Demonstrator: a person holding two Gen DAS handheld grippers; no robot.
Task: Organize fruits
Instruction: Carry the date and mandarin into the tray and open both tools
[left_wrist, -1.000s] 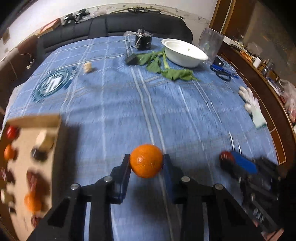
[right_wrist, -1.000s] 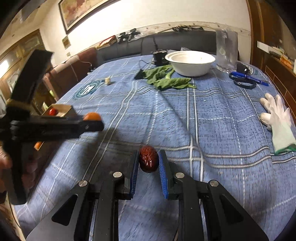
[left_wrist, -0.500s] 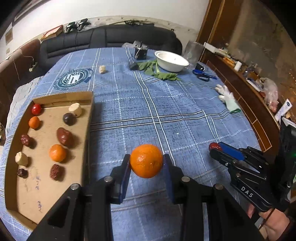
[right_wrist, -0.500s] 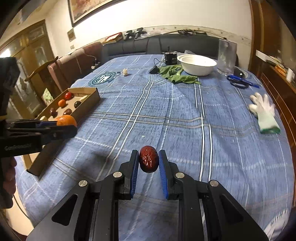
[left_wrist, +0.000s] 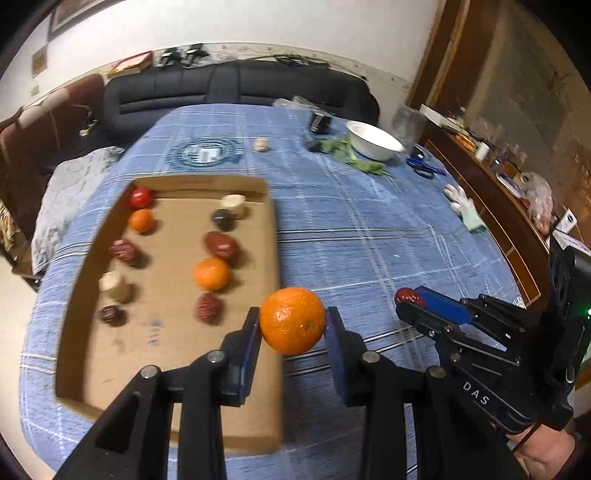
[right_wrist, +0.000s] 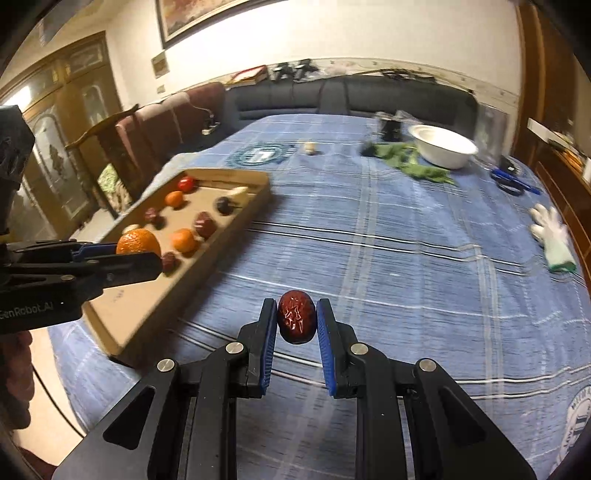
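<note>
The left gripper (left_wrist: 292, 325) pinches an orange (left_wrist: 292, 320) above the cardboard tray's (left_wrist: 271, 236) right edge; the right gripper (right_wrist: 296, 321) pinches a red date (right_wrist: 296, 322) right of the tray.

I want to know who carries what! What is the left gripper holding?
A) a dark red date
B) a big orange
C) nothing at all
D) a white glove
B: the left gripper is shut on the orange, held just over the box's near corner, while the right gripper has the date.
</note>
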